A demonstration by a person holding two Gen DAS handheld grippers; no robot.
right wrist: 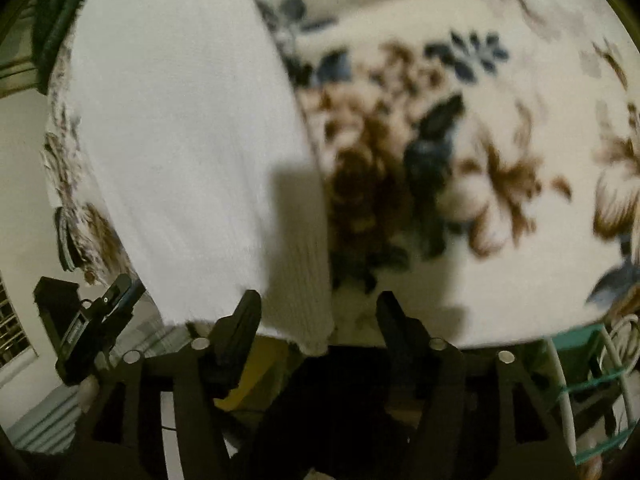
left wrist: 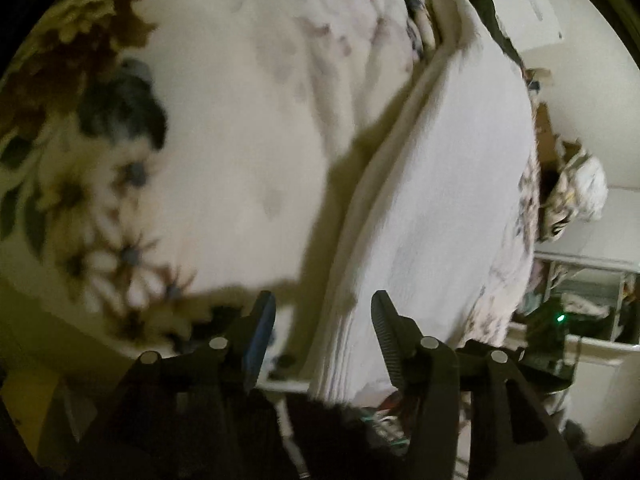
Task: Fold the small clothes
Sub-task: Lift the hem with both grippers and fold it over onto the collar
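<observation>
Nearest in the left wrist view, the left gripper (left wrist: 323, 312) has its jaws spread wide with nothing between them, hovering over the near edge of the bed where a white ribbed garment (left wrist: 440, 184) lies. The cloth runs from that near edge away toward the far side of a floral blanket (left wrist: 100, 208), with layered folds stacked along its left side casting a shadow on the blanket. In the right wrist view, the right gripper (right wrist: 319, 310) is likewise parted and empty, poised just above the garment's near corner (right wrist: 308, 320), whose ribbed hem hangs slightly past the blanket's (right wrist: 480, 160) near edge. The other gripper shows at lower left in this view (right wrist: 96, 320), off the bed's edge. Past the bed's right edge in the left view there are a crumpled patterned bundle (left wrist: 576, 196) and a shelf unit (left wrist: 588, 304) with a small green light. A teal-and-white wire rack (right wrist: 592, 392) stands by the bed's near right corner. Both views are blurred.
</observation>
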